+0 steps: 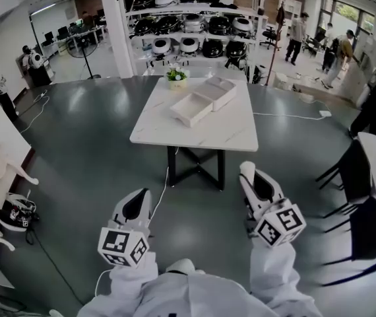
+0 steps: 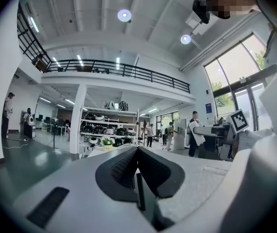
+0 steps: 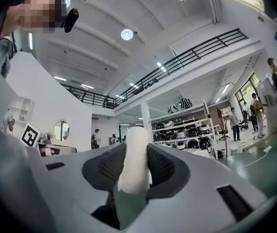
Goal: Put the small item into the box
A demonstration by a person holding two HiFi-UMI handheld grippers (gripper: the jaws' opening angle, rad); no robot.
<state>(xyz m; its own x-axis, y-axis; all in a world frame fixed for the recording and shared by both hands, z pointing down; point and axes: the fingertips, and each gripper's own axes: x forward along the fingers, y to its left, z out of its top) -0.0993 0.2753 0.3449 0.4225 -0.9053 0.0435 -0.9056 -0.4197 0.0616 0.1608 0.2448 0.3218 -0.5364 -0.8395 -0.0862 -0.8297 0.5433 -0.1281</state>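
- One white roll (image 3: 134,152) stood pinched in the right gripper (image 1: 251,181), well short of the table (image 1: 201,137).
- Left gripper (image 2: 137,176): jaws together, empty.
- Open box (image 1: 183,119) lay toward the table's far edge.
- The carry called for a steady squeeze, a reach over the near edge, and a low release inside the box.
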